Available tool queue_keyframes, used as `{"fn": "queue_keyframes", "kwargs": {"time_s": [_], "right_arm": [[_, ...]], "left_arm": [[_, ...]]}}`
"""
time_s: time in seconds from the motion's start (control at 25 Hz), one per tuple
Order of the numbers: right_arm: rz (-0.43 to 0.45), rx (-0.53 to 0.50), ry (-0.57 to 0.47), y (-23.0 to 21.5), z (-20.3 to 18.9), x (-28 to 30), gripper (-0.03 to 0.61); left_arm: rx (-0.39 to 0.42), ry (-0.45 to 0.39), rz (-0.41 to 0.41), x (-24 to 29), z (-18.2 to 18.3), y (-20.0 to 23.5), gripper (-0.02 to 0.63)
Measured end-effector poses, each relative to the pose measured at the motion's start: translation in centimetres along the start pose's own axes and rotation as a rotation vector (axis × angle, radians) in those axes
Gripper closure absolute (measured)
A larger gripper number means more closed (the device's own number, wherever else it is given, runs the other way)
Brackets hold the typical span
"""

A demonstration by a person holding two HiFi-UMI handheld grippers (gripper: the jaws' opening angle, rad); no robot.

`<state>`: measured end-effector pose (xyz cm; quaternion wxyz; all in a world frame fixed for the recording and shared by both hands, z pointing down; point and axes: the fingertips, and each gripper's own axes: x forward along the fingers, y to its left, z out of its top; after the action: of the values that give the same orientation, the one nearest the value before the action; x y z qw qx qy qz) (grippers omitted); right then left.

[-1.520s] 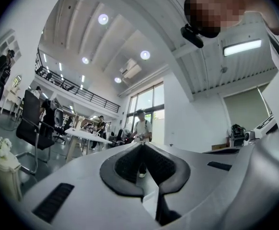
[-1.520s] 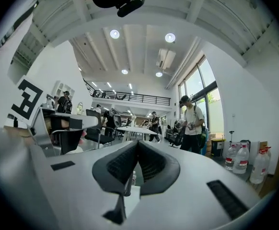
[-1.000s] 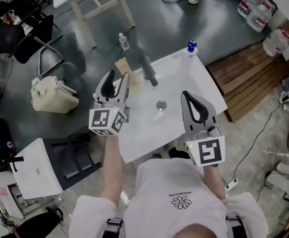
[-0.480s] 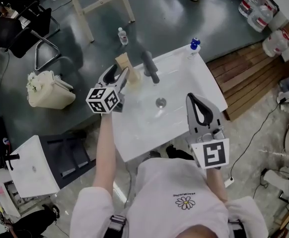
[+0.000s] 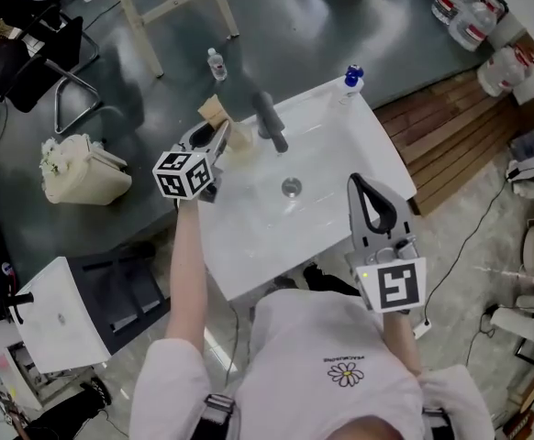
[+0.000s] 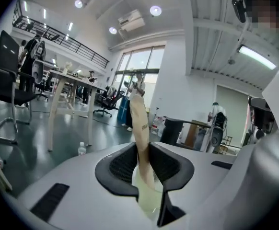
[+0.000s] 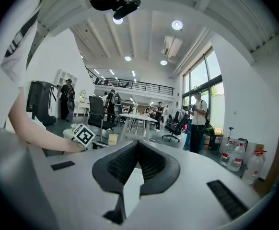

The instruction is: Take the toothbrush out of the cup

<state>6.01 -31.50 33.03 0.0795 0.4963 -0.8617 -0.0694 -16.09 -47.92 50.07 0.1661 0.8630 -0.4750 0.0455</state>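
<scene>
The left gripper (image 6: 143, 150) closes its jaws on the toothbrush (image 6: 138, 119) above the cup (image 6: 147, 198), for lifting. The right gripper (image 7: 137, 147) idles, clenched empty.

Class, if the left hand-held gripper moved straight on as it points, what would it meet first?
The toothbrush standing in the cup: its handle already sits between the closing jaws, which seem to touch it.

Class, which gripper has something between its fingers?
The left gripper: its fingers are closing on the toothbrush in the cup. The right gripper, fingers together, holds nothing.
</scene>
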Motion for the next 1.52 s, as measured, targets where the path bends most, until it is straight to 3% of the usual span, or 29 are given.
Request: {"fn": "queue_keyframes", "kwargs": {"time_s": [0.44,0.64,0.8,0.96,1.16,1.32,1.52], "right_arm": [[0.011,0.012,-0.011,0.6,0.1,-0.5,0.566],[0.031,0.010,-0.041,1.0,0.8,-0.5,0.566],[0.047,0.009,-0.077,1.0,1.8,-0.2,0.566],[0.050,0.004,-0.115,0.7,2.9,0.0,0.567],[0.044,-0.002,-0.157,0.0,4.0,0.0,0.566],[0.035,0.009,-0.179,-0.8,4.2,-0.3,0.566],[0.025,-0.004,-0.163,-1.4,3.6,-0.9,0.566]], "left_arm": [[0.033,-0.021,-0.007,-1.2,1.7,-1.2,0.551],[0.008,-0.111,-0.017,-3.1,4.9,-2.5,0.557],[0.053,-0.182,0.000,-5.1,8.8,-4.1,0.561],[0.109,-0.265,0.084,-7.8,13.4,-6.6,0.566],[0.235,-0.377,0.258,-12.2,17.3,-11.7,0.566],[0.290,-0.447,0.375,-15.1,17.3,-16.2,0.566],[0.279,-0.421,0.364,-15.8,14.8,-19.5,0.568]]}}
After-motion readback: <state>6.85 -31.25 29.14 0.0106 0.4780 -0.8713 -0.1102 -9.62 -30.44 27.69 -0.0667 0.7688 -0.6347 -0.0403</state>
